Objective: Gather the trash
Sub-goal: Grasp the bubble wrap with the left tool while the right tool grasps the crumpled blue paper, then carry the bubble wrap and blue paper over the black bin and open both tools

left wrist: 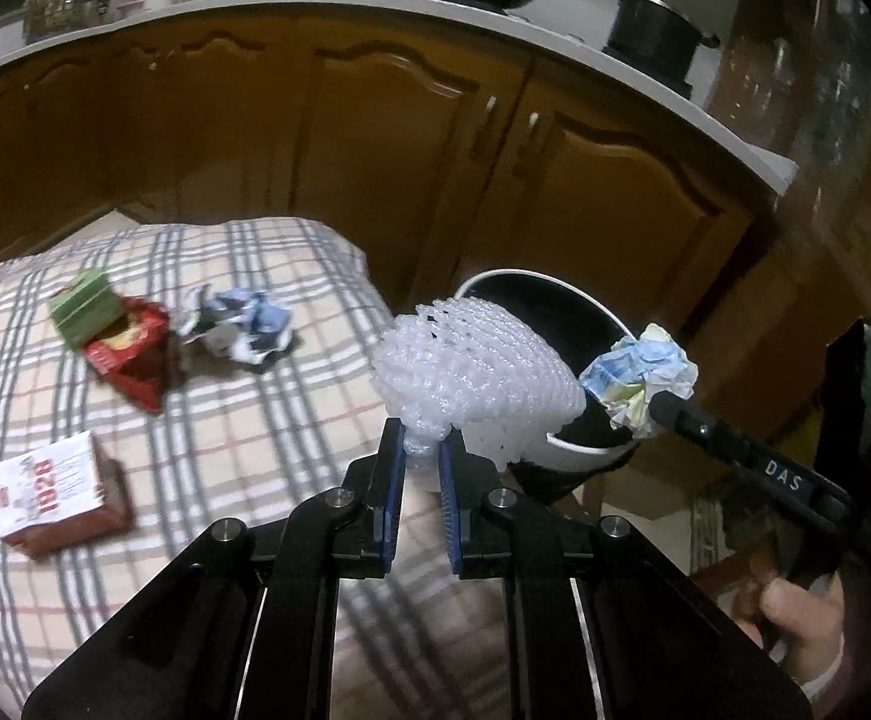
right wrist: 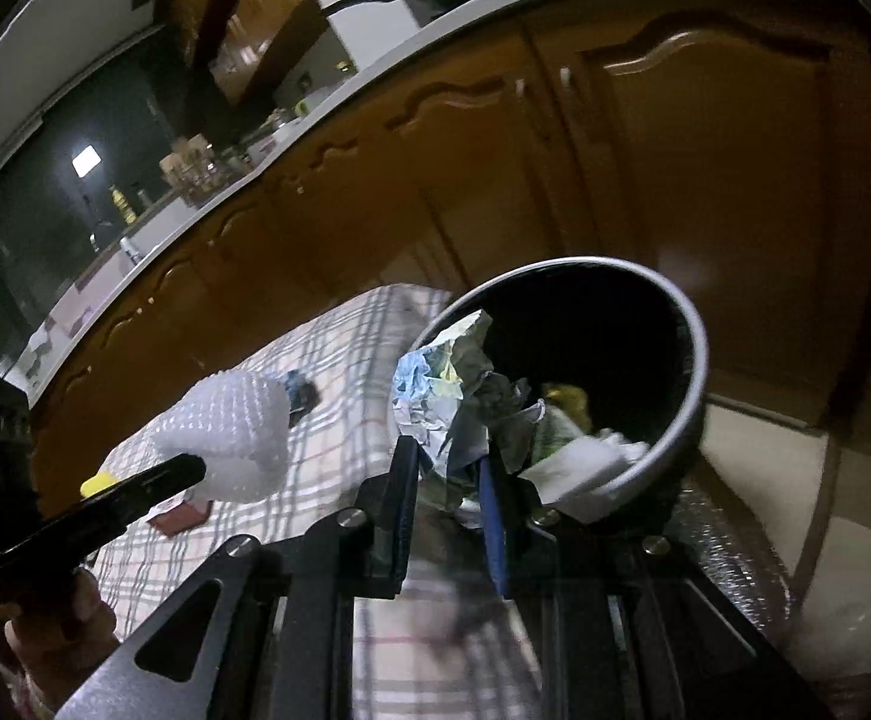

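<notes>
My left tongs [left wrist: 422, 450] pinch the white foam netting [left wrist: 477, 372] by its gathered end, so the bulk hangs clear ahead of them, near the bin [left wrist: 579, 312] rim. My right tongs [right wrist: 448, 468] are clamped on a crumpled foil wrapper [right wrist: 435, 396], held at the bin's mouth for dropping. Inside, blurred, seem to be more scraps. On the checked tabletop [left wrist: 255, 420] wait another paper wad [left wrist: 243, 324] and two cartons [left wrist: 117, 336].

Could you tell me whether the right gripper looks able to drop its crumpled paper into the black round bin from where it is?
Probably yes. The right gripper, shut on the crumpled blue-and-white paper, holds it at the black round bin, whose mouth faces it unobstructed; the left gripper with its white foam netting stays beside.
</notes>
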The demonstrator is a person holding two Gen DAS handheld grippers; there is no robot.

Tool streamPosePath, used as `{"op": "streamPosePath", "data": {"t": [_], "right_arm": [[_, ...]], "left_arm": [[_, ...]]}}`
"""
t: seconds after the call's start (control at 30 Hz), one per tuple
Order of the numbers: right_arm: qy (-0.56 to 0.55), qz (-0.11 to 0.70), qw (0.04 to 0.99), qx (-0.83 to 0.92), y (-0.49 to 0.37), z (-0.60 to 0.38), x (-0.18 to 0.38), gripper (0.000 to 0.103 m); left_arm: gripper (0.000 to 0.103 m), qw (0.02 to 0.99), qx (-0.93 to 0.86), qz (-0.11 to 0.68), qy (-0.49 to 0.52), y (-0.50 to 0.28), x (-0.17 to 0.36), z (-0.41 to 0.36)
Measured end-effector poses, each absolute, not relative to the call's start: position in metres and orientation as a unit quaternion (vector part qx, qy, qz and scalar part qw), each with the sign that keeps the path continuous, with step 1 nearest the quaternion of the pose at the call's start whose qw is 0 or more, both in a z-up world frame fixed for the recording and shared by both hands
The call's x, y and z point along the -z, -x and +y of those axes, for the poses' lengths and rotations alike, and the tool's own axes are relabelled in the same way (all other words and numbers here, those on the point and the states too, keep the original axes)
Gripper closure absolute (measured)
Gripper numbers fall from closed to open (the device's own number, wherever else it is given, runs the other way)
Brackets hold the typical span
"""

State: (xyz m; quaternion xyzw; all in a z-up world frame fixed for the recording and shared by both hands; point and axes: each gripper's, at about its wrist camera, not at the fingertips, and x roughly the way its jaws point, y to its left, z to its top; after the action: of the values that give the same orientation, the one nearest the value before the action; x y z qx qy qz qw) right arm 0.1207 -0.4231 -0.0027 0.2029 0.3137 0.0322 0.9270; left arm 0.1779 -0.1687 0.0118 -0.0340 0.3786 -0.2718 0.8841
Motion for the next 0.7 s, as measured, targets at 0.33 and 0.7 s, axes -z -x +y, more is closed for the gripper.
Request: {"op": "streamPosePath", "data": {"t": [0.33, 0.7], "right_arm": [[-0.196, 0.316, 0.929, -0.002, -0.128, -0.45, 0.0, 0.083], [-0.186, 0.326, 0.927, 0.01, -0.143, -0.468, 0.005, 0.083]], "left_arm": [[0.093, 0.872, 0.292, 0.393, 0.01, -0.197, -0.011, -0.217], [0.093, 0.865, 0.297, 0.405, -0.012, -0.221, -0.008, -0.26]]}}
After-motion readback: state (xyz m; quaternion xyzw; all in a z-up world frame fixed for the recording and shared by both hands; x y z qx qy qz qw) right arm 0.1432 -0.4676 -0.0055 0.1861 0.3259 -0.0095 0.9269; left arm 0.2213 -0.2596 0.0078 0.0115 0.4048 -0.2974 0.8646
